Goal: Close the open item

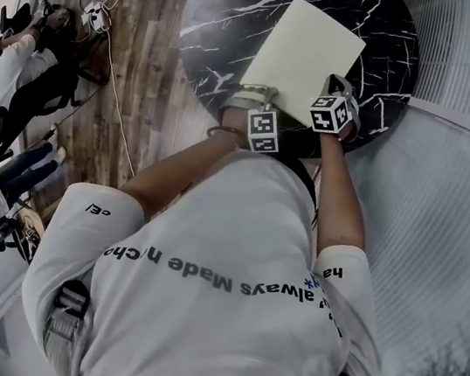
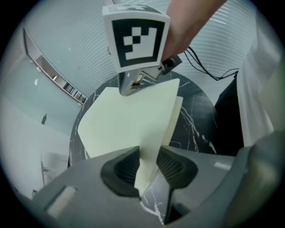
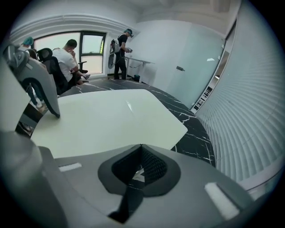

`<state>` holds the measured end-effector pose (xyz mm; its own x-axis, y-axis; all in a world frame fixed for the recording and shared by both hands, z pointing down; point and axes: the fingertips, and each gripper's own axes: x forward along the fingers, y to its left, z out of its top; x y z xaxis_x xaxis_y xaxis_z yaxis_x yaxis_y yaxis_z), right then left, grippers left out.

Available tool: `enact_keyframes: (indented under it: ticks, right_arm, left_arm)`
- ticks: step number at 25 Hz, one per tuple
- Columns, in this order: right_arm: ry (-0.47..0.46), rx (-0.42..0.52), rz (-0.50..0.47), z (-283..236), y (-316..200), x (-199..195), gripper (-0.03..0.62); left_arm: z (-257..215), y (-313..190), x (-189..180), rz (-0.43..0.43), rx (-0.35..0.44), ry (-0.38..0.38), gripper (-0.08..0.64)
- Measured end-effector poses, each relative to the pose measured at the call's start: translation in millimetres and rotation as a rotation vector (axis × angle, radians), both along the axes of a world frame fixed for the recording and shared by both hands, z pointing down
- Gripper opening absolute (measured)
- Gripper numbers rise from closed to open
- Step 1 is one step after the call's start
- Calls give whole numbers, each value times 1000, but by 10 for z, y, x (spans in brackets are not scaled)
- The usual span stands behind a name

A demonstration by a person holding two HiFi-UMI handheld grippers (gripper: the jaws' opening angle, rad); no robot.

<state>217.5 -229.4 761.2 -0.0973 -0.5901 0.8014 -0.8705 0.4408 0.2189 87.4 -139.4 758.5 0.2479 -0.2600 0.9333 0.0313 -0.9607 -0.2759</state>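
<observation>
Folder [image 1: 304, 56] lies on the black table [image 1: 231, 14], near my edge, its cover corner raised. Left tongs [image 2: 149, 169] stand apart, with that corner loose between them. Right tongs [image 3: 140, 149] are together at the folder's near edge. Bare table lies beyond.

View: right gripper | right gripper [image 3: 141, 149]: jaws together, nothing between, tips at near edge of pale folder [image 3: 111, 120] | folder flat on black marble table [image 3: 196, 142] | left gripper [image 3: 33, 87] at folder's left edge | far: people [image 3: 67, 58] by window [image 3: 91, 49]
</observation>
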Motion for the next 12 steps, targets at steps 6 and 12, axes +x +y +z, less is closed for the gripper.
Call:
enact_keyframes:
  ticks: [6, 12]
  right_arm:
    - [-15, 9, -13, -56, 7, 3, -10]
    - [-127, 99, 51, -433, 26, -12, 0]
  left_arm:
    - [-130, 157, -64, -74, -49, 72, 186]
    - [-335, 137, -179, -197, -88, 172, 170]
